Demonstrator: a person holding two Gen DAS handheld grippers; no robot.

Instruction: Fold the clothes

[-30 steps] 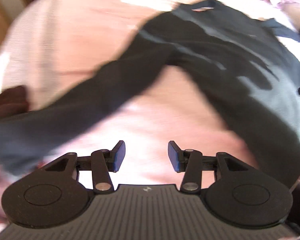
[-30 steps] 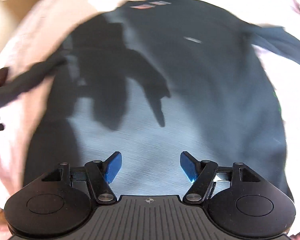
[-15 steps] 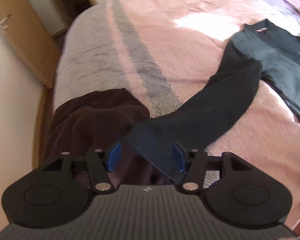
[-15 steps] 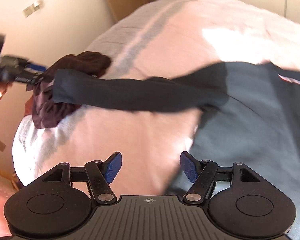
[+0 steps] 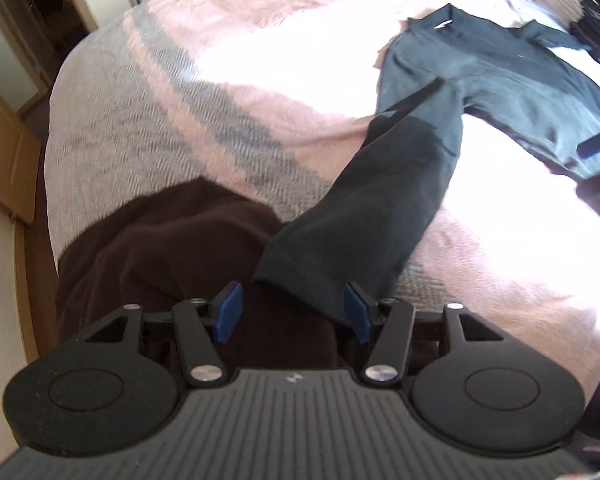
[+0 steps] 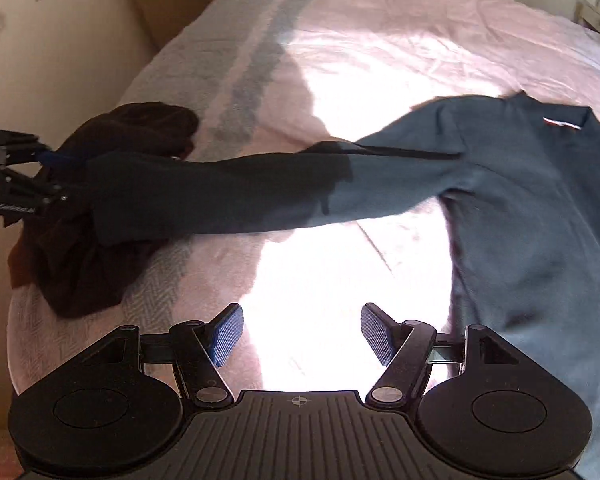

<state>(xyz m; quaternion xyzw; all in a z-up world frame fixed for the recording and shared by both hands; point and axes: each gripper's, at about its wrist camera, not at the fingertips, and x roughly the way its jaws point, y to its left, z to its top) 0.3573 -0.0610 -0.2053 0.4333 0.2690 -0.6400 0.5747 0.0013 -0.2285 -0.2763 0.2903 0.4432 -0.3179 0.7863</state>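
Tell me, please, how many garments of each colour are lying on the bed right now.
Dark blue-grey sweater: 1
Dark brown garment: 1
Total: 2, both on the pink bedspread. A blurred dark heap at the far edge of the left view is not counted.

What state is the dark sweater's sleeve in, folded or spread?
Spread: the sleeve stretches straight out from the sweater across the bed, cuff overlapping a brown garment.

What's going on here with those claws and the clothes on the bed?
A person with a claw in each hand is laying out a dark blue sweater on a pink bedspread. Its sleeve stretches toward the left claw, which is open at the cuff. The right claw hangs open, holding nothing. A dark brown garment lies bunched nearby.
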